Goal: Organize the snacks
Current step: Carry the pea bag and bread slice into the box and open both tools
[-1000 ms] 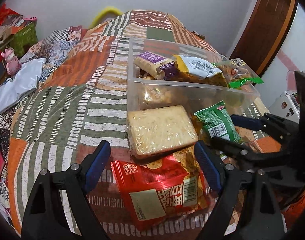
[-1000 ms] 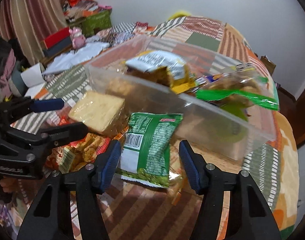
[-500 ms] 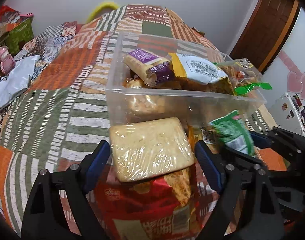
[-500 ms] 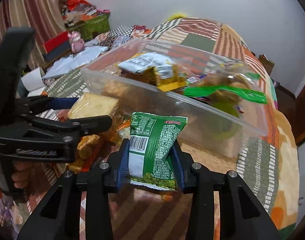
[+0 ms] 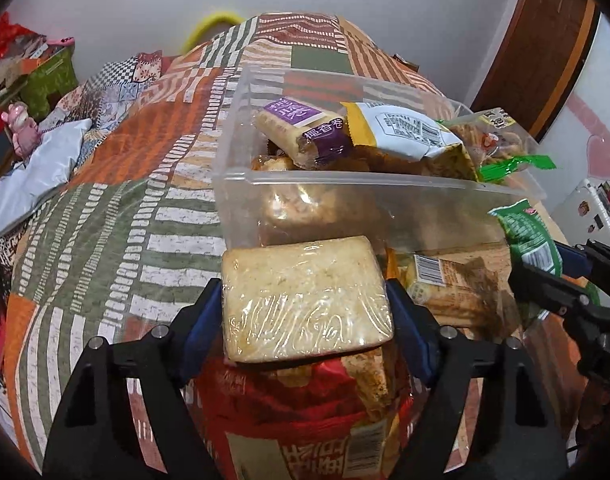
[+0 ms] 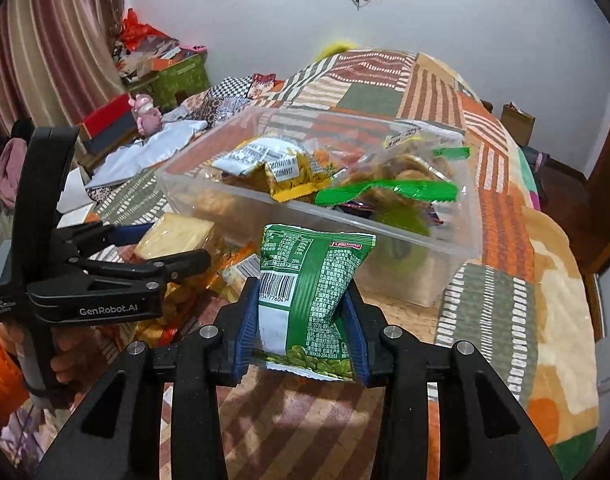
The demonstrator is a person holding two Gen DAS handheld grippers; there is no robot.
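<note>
i've got both loaded: left gripper (image 5: pixel 305 312) pinching the bread (image 5: pixel 305 300), right gripper (image 6: pixel 301 320) pinching the green bag (image 6: pixel 311 292) upright. bin (image 6: pixel 445 236) sits just fwd of both, its rim above the bread. right looks nearer. can't see free space inside the bin.

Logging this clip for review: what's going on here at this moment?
A person is sorting snacks on a bed with two handheld grippers. The left gripper is closed on a wrapped cake, and the right gripper is closed on a green snack bag. Both are just in front of a clear bin already holding several packets. More packets lie on the quilt.
</note>
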